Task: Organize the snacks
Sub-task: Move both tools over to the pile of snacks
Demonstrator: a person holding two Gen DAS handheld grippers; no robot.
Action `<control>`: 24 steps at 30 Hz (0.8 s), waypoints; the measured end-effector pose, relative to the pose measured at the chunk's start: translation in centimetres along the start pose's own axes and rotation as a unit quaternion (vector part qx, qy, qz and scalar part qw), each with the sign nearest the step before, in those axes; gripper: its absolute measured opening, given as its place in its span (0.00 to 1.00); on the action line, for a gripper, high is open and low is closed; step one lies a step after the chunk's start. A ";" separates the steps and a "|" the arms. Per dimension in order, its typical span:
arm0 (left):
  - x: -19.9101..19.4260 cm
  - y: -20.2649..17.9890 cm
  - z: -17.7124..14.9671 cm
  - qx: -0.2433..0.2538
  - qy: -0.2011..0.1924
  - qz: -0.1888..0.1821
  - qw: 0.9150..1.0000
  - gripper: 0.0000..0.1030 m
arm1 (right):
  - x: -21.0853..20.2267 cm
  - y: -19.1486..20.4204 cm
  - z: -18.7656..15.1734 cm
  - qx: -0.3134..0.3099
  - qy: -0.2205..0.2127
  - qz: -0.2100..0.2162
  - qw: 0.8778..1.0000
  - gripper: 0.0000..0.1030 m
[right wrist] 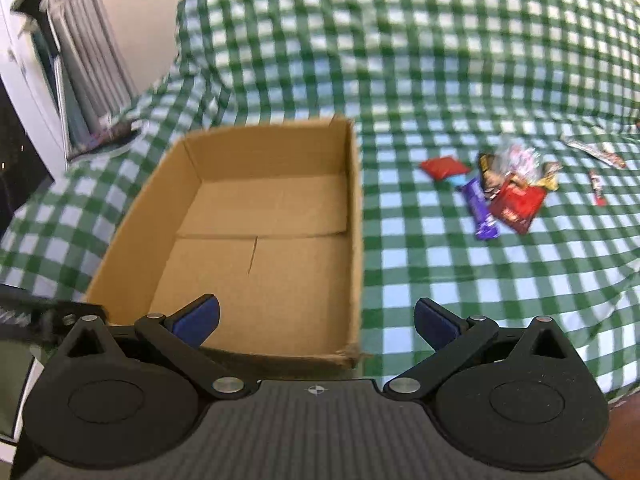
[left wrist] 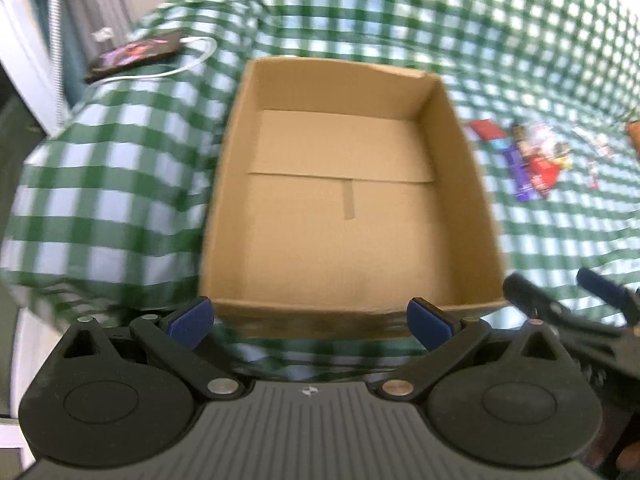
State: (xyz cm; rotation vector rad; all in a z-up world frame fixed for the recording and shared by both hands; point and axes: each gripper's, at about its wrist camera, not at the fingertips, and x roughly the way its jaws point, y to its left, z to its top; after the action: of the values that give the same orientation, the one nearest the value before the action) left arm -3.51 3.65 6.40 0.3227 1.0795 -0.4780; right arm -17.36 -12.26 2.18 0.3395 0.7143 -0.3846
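An open, empty cardboard box (left wrist: 460, 184) (right wrist: 354, 216) sits on a green-and-white checked cloth. To its right lies a heap of snacks (left wrist: 534, 156) (right wrist: 508, 188): a purple bar (right wrist: 482, 210), a red packet (right wrist: 516, 206), a small red wrapper (right wrist: 444, 167) and a clear crinkly bag (right wrist: 516, 158). My left gripper (left wrist: 310, 322) is open at the box's near wall, nothing between its blue pads. My right gripper (right wrist: 316, 326) is open over the box's near right corner, also holding nothing. The right gripper's fingers (left wrist: 568, 300) show at the left wrist view's right edge.
A phone (left wrist: 134, 54) with a white cable (left wrist: 180, 68) lies on the cloth at the far left, near a curtain (right wrist: 86, 64). More thin wrappers (right wrist: 598, 188) lie far right of the heap. The cloth's near edge drops to a wooden floor (right wrist: 620, 432) at right.
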 end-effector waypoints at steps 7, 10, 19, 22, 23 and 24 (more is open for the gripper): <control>1.7 -5.2 0.9 -0.005 0.037 -0.071 0.997 1.00 | -2.8 -6.6 -0.2 0.050 -0.036 -0.033 0.998 1.00; 3.0 -8.4 1.9 0.013 0.046 -0.046 0.998 1.00 | -2.9 -10.3 -0.3 0.082 -0.040 -0.060 0.994 1.00; 6.6 -20.7 8.5 0.135 0.017 -0.019 0.990 1.00 | -1.6 -21.0 1.6 0.178 -0.055 -0.144 0.972 1.00; 10.2 -25.3 10.9 0.148 0.005 -0.016 0.989 1.00 | -0.2 -24.1 1.8 0.200 -0.050 -0.156 0.966 1.00; 11.7 -26.8 11.6 0.151 0.006 -0.012 0.988 1.00 | 0.4 -24.9 1.9 0.206 -0.048 -0.157 0.965 1.00; 13.2 -28.2 12.4 0.151 0.008 -0.008 0.988 1.00 | 1.0 -25.7 2.1 0.208 -0.046 -0.159 0.964 1.00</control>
State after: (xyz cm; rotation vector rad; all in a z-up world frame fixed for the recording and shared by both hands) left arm -3.66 -29.13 -0.60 0.5856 1.0269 -0.6569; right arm -27.05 -35.89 -1.40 0.6027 0.5926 -0.8567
